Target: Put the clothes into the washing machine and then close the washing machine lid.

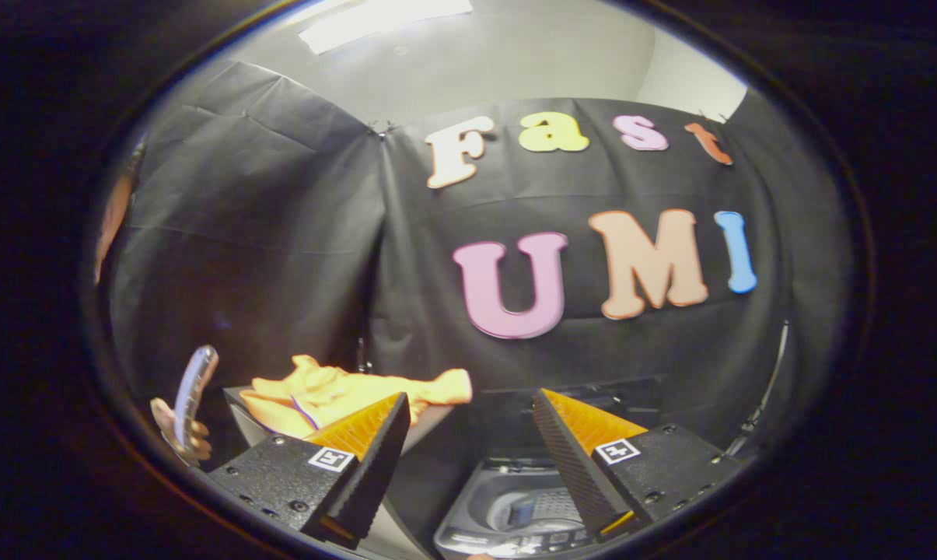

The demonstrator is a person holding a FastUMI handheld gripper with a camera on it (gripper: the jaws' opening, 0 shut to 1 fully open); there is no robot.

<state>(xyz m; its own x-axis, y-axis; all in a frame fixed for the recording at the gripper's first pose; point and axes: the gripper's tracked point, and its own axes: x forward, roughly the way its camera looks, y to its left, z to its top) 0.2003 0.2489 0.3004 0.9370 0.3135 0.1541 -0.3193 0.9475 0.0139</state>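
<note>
The clothes point(344, 397), an orange crumpled piece of fabric with a thin purple line on it, lie in a heap on a light grey tray or basket point(244, 420), whose rim shows under the fabric. This heap is beyond the left finger, and the tip of that finger covers a part of it in the view; the fabric does not touch the finger, as far as I can tell. One end of the cloth stretches toward the middle, above the gap between the fingers. The washing machine point(515, 509) is a small grey toy-like model that stands low between the two fingers and closer to the right one. Its top is seen from above, with a round opening and a blue part inside; whether its lid is lifted or down, I cannot tell from this angle. The gripper point(468, 404) hangs above both things with its fingers spread wide apart, and nothing is held between them. Each finger carries a small square marker on its black base. To the side of the tray, beyond the left finger, a hand point(180, 432) holds a thin, curved transparent object point(194, 389); what it is I cannot say. Behind all this the black cloth wall point(266, 233) of the booth rises, and above it a pale ceiling point(476, 54) with a bright light panel.
</note>
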